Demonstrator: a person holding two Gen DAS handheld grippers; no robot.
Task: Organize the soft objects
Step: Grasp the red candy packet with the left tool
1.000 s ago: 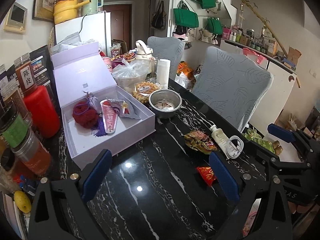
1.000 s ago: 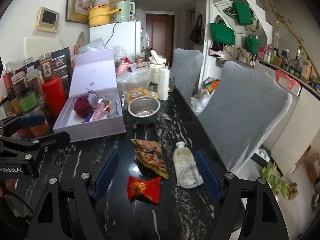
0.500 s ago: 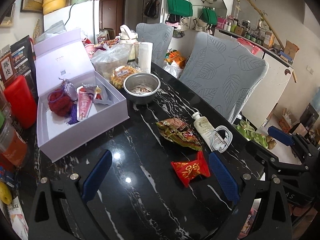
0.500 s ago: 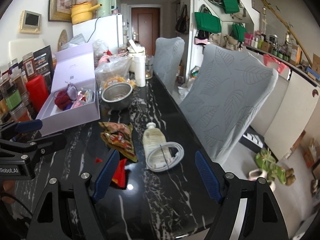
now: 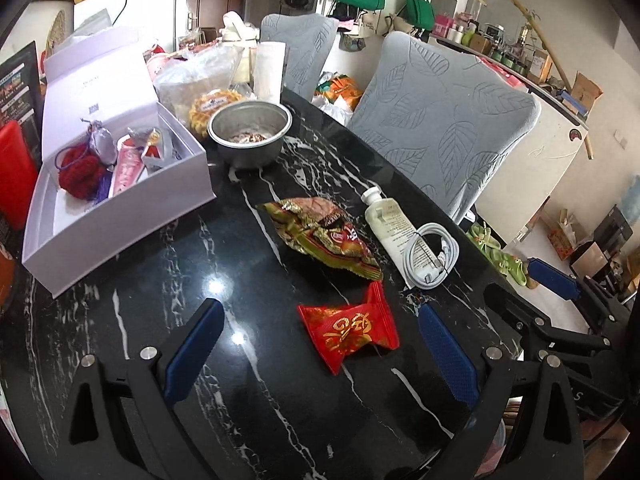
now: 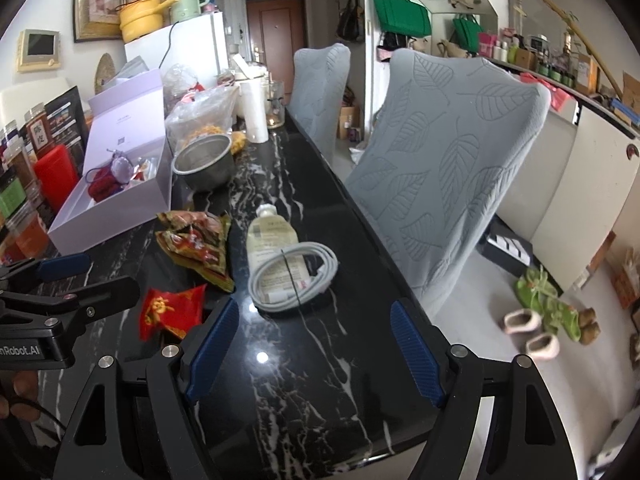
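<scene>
Between the wide-apart fingers of the left gripper (image 5: 318,342), low in the left wrist frame, lay the red candy packet (image 5: 349,327) on the black marble table (image 5: 160,280), seemingly untouched. At the right view's bottom, the right gripper (image 6: 314,342) gaped empty, the packet (image 6: 170,312) just outside its left finger.

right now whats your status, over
Both tongs open, empty: left tongs, right tongs. Red candy packet flat on the table, between left tongs' fingers, untouched. Coiled white cable lies on the bottle, ahead of right tongs.
</scene>
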